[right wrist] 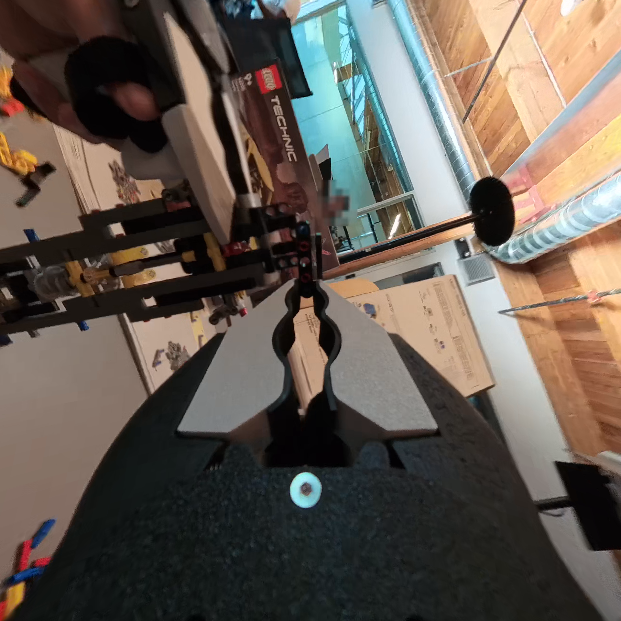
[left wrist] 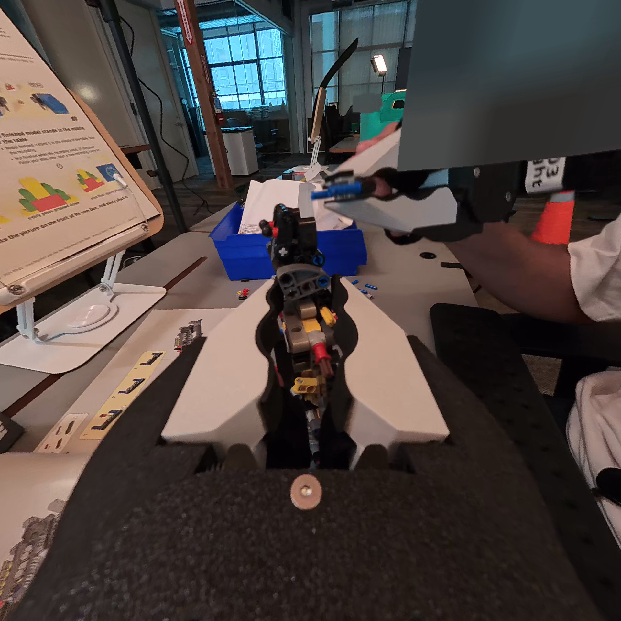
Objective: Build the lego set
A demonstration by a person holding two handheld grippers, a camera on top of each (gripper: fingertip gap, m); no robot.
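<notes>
We see the left hand-held gripper point(left wrist: 304, 302) clamped on the half-built lego model point(left wrist: 302, 322), raised above the surface point(left wrist: 208, 268) in front of the blue bin point(left wrist: 248, 252). Right of the model, the right hand-held gripper point(right wrist: 305, 289) pinches a small black beam point(right wrist: 304, 258) studded with blue and red pins.

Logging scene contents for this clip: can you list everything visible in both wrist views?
Lego model: one, black, grey and yellow, clamped in the left gripper.
Black beam with pins: one, pinched at the right gripper's tips.
Blue bin: one, behind the model, holding papers.
Loose pins: several, blue, red, on the table by the bin.
Instruction booklet: one, open, left of the gripper.
Instruction board: one, on a white stand, left.
Set box: one, dark.
Traffic cone: one, orange.
Left gripper: shut.
Right gripper: shut.
</notes>
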